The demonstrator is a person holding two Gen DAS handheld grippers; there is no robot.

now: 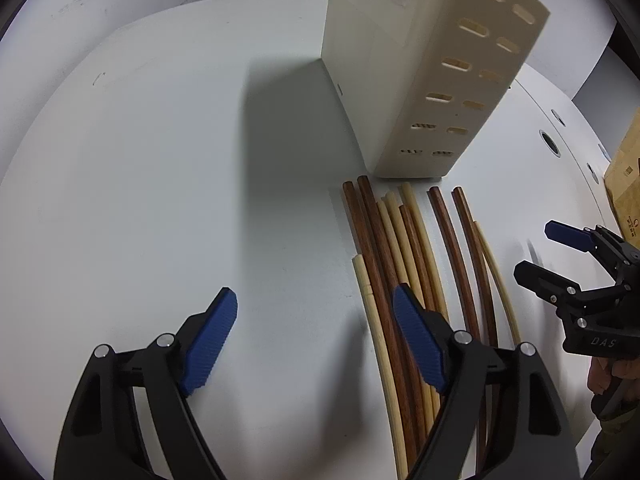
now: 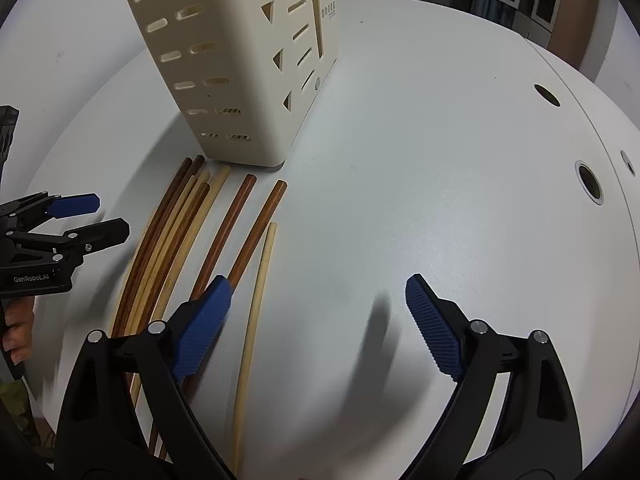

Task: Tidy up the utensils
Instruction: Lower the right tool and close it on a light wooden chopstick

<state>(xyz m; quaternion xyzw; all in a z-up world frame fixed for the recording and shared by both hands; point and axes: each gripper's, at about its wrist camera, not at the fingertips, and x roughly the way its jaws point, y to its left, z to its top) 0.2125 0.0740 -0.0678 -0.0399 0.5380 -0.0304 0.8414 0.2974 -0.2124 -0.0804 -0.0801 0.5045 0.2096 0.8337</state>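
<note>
**A:** Where are the utensils?

**B:** A row of chopsticks (image 1: pixel 404 264) lies flat on a white table (image 1: pixel 160 180), directly in front of a cream utensil holder (image 1: pixel 408 92). Some sticks are dark brown wood, some pale. Their far ends stop just short of the holder's base. Most lie bunched side by side; two dark chopsticks (image 2: pixel 240 232) lie a little apart on the right of the bunch, and one pale chopstick (image 2: pixel 256 300) lies outermost on the right.

**A:** And the holder?

**B:** It stands upright, a tall box with rows of slots in one wall. From the right wrist camera, lower compartments step down behind it, and there are triangular cut-outs in its side.

**A:** What are the tongs doing?

**B:** Both pairs are open and hold nothing. The left gripper (image 1: pixel 316 340) points down at the table with its blue pads spread wide. Its right pad (image 1: pixel 416 340) hangs over the bunched sticks, and its left pad is over bare table. The right gripper (image 2: pixel 320 328) is spread the same way. Its left pad (image 2: pixel 204 328) is over the near ends of the two dark sticks, and the pale outer stick runs between its fingers. I cannot tell whether any pad touches a stick.

**A:** Anything else?

**B:** Each camera catches the other gripper at the edge of its view, with part of a hand (image 2: pixel 16 332) gripping it. There are round holes near the table's far right edge, and a cardboard box (image 1: pixel 624 184) stands at the right.
</note>
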